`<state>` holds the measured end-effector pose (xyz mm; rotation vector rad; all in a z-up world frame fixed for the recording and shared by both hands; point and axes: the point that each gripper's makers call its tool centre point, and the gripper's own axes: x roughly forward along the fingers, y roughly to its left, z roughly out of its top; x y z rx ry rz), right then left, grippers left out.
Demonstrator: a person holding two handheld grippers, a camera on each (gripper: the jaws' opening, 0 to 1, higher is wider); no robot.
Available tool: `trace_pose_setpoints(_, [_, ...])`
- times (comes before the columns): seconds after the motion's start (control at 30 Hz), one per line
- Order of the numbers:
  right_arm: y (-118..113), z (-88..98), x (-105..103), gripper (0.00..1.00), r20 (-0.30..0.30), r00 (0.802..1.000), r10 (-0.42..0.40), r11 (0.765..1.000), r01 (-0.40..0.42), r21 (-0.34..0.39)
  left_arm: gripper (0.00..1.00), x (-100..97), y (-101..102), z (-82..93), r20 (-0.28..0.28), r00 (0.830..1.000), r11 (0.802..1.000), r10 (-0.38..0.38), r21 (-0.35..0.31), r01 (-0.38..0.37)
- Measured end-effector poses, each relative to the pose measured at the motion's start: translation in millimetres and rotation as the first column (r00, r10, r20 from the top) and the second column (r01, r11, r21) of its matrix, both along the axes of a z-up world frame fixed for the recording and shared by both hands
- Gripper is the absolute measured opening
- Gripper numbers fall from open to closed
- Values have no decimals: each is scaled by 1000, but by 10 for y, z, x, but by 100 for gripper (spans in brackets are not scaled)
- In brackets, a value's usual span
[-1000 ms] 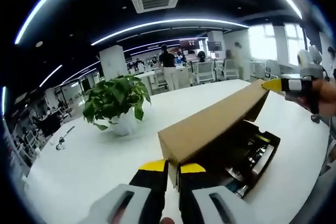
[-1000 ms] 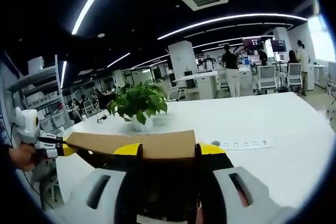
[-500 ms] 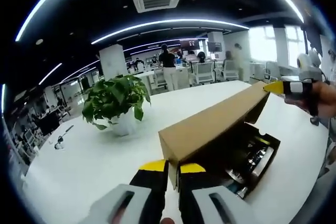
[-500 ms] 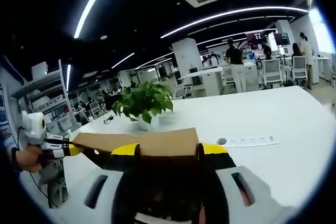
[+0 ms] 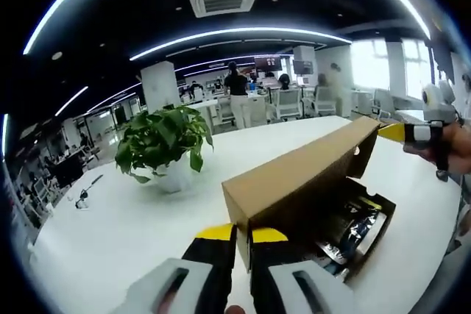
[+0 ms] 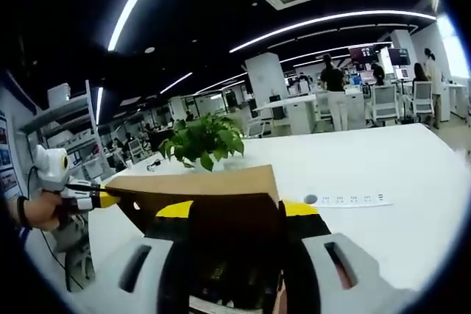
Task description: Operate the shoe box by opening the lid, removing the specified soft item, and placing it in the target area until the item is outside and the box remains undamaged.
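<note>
A long cardboard lid (image 5: 302, 174) is tilted up off the shoe box base (image 5: 375, 237), which lies on the white table (image 5: 110, 233). My left gripper (image 5: 243, 234) is shut on the lid's near corner. My right gripper (image 5: 403, 132) holds the far end. In the right gripper view the lid (image 6: 199, 182) runs from my right gripper (image 6: 237, 209), whose yellow-tipped jaws stand wide with the lid's end clamped between them, out to my left gripper (image 6: 99, 198). Dark, shiny contents (image 5: 352, 222) lie in the base; I cannot tell what they are.
A potted green plant (image 5: 163, 145) stands on the table behind the box, also seen as the plant (image 6: 202, 141). A white power strip (image 6: 346, 200) lies to the right. A small dark object (image 5: 85, 196) rests far left. Desks, chairs and people fill the background.
The lid has swung higher off the base, with both grippers still holding it. The box stands wider open and more of its contents show.
</note>
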<state>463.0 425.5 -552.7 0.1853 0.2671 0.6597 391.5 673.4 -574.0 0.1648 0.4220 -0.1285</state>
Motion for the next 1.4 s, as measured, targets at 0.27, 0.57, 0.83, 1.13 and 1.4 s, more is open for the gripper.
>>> trace_pose_setpoints(0.27, [-74, -100, 170, 23, -5, 998, -58, 997, 57, -42, 5, 1, 3, -3, 9, 1000, 1000, -5, -11, 5])
trace_pose_setpoints(0.57, [-203, -151, 324, 2, -5, 993, -115, 992, 114, -54, 5, 42, 22, 0, 16, 1000, 1000, -12, -17, 13])
trace_pose_setpoints(0.83, [-163, -224, 395, 2, -15, 994, -108, 993, 107, -54, 5, 75, 33, -77, 3, 1000, 1000, -21, -17, 21])
trace_pose_setpoints(1.13, [-138, -347, 474, 2, -32, 995, -99, 993, 97, -74, 5, 126, 59, -201, -16, 1000, 1000, -23, -19, 22])
trace_pose_setpoints(1.4, [-111, -446, 535, 2, -45, 994, -97, 991, 92, -93, 5, 182, 87, -299, -36, 999, 999, -28, -23, 27])
